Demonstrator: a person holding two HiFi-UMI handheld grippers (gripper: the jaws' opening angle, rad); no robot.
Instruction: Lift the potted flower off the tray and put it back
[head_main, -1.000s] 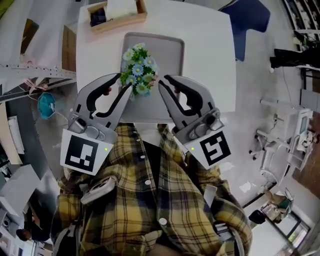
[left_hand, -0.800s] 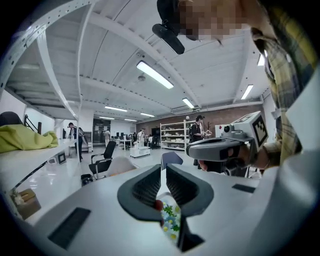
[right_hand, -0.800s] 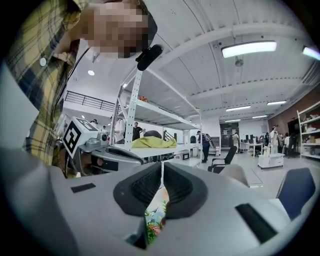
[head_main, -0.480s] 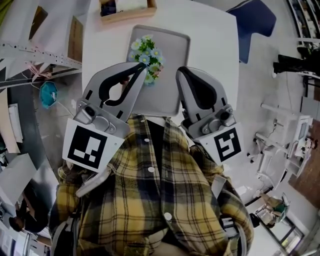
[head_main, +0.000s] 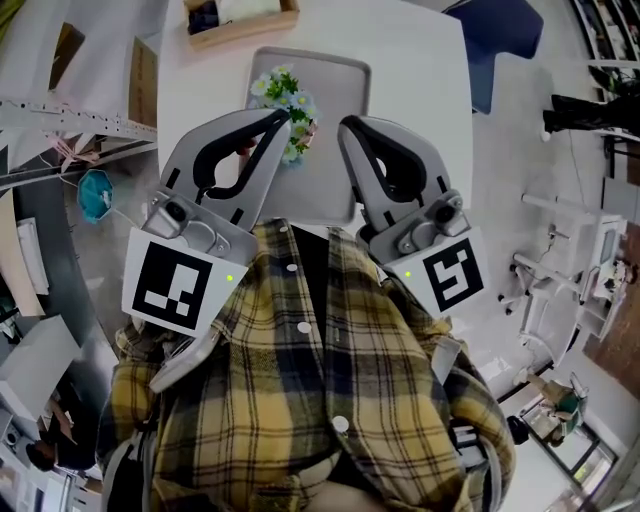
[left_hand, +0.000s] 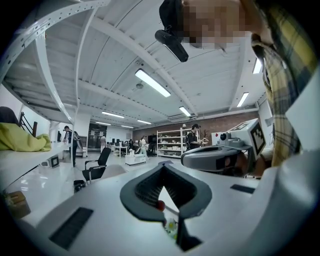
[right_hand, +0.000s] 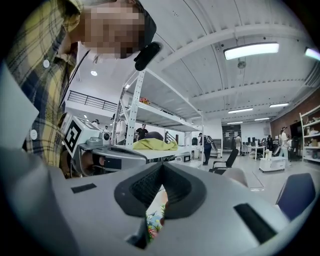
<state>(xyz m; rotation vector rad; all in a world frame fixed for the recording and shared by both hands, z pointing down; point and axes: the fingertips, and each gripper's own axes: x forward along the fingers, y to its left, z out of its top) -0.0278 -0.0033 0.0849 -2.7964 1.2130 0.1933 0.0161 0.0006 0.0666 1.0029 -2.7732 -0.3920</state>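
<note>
Because neither tool is holding it, the potted flower (head_main: 278, 88) with blue and white blooms stands on its own in the grey rectangular tray (head_main: 335, 85). It sits toward the tray's near left part, on the white tabletop (head_main: 420, 110), and the blooms hide its pot from the head view.

The left tool (head_main: 282, 120) and the right tool (head_main: 347, 128) are held level, side by side over the tabletop's near edge, with their tips aimed at the tray. From above, the left tip overlaps the blooms and the right tip lies just beside them. Whether either touches a petal cannot be told.

In each gripper view, the left tool (left_hand: 161, 169) and the right tool (right_hand: 161, 167) have their jaws pressed together on nothing. Blooms show only through the opening under the jaws, which suggests both tools are above the plant rather than around it. This flanking pose looks like a rest position. To lift the pot, the jaws would have to spread and come down to its sides, below the soft blooms, which would give no firm hold.
</note>
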